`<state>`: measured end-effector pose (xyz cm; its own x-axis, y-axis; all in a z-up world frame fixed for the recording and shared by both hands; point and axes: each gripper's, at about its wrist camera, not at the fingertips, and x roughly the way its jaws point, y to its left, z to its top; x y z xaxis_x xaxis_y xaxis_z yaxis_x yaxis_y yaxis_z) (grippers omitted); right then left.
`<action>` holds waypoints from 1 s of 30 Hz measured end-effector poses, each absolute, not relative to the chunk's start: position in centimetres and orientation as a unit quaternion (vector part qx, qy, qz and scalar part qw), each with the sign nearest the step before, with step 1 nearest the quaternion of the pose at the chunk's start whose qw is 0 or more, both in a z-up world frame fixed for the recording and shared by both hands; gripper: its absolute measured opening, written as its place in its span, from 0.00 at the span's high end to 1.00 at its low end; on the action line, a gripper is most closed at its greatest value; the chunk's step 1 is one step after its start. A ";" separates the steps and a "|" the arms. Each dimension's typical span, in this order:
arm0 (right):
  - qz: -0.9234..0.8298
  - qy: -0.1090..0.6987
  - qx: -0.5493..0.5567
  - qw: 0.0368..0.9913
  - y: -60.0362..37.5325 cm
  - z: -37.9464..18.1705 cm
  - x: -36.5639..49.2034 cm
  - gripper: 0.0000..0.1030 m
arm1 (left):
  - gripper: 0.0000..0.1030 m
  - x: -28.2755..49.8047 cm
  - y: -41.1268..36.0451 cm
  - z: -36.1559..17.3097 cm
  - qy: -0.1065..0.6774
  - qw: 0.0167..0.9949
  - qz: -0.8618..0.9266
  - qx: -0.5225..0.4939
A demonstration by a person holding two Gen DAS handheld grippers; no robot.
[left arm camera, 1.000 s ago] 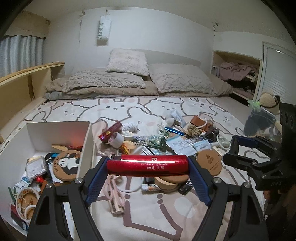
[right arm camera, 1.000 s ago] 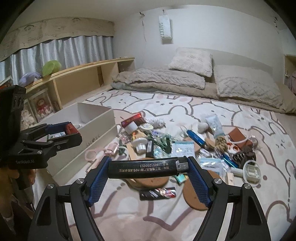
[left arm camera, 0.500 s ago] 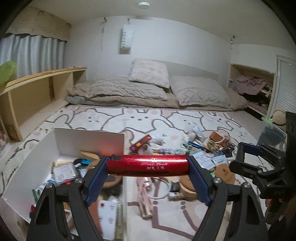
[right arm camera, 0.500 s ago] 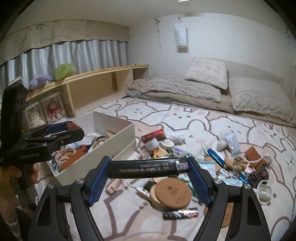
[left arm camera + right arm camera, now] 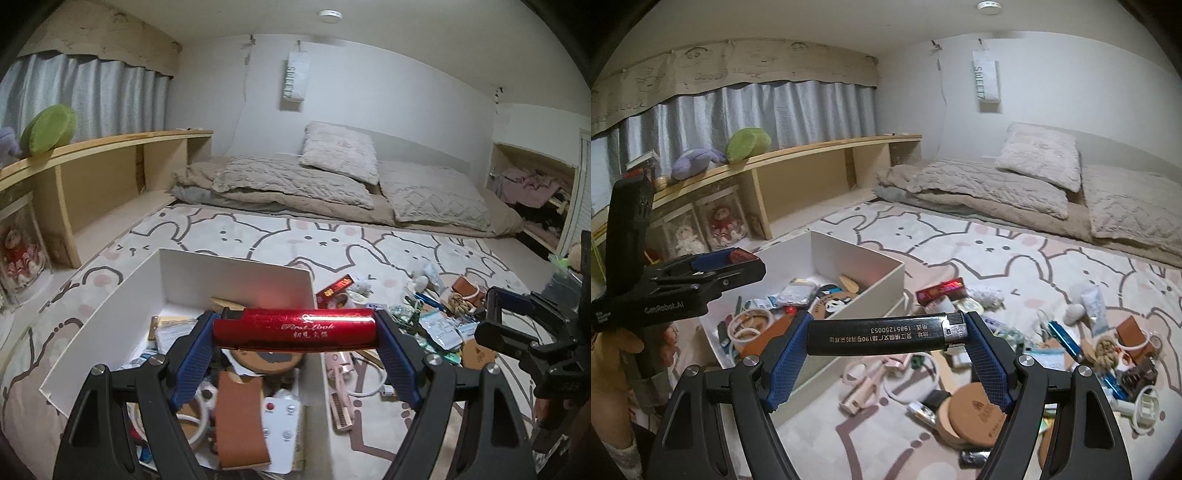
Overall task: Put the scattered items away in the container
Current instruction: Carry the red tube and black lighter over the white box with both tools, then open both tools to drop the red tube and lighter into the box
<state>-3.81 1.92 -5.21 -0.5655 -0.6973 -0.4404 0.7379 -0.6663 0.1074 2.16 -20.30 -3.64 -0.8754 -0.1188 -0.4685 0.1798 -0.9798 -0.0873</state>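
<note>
Bedroom, bunny-print blanket (image 5: 332, 236) spread on the floor, pillows at the back. White box (image 5: 236, 275) sat on the blanket, already holding coasters, tape rings and a brown pouch. Left gripper (image 5: 295, 330) clamped endwise on a red lighter (image 5: 295, 328), held over the box's near end. Right gripper (image 5: 886, 338) clamped endwise on a black lighter (image 5: 879, 334), held just right of the box. Loose clutter (image 5: 1052, 343) lay on the blanket right of the box: cork coasters, pink comb, blue pen.
</note>
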 end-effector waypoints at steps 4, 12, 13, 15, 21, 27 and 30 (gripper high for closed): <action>-0.879 0.039 0.222 0.419 0.8 -4.9 -3.7 0.21 | 0.20 2.6 -21.9 -3.4 0.071 0.099 -0.965 0.233; -0.864 0.055 0.225 0.447 -2.5 -4.9 -3.4 0.21 | 0.20 3.6 -24.6 -2.9 0.079 0.138 -0.961 0.227; -0.861 0.056 0.227 0.451 -2.9 -4.9 -3.4 0.21 | 0.20 3.8 -24.9 -2.9 0.080 0.142 -0.960 0.227; -0.855 0.056 0.233 0.460 -3.8 -4.9 -3.6 0.21 | 0.20 4.0 -25.4 -2.9 0.081 0.148 -0.959 0.226; -0.816 0.011 0.288 0.502 -6.2 -5.3 -4.9 0.21 | 0.20 4.6 -27.5 -3.1 0.101 0.166 -0.956 0.222; -0.791 0.027 0.340 0.508 -10.1 -6.2 -5.5 0.21 | 0.20 5.3 -29.5 -3.5 0.123 0.180 -0.951 0.219; -0.781 0.046 0.369 0.501 -11.8 -7.0 -5.7 0.21 | 0.20 5.6 -30.3 -3.6 0.133 0.184 -0.949 0.218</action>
<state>-5.72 -11.76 -7.03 -0.2251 -0.7498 -0.6222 0.8172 -0.4930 0.2985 5.58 -30.28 -3.64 -0.8377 -0.2910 -0.4622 0.4069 -0.8970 -0.1728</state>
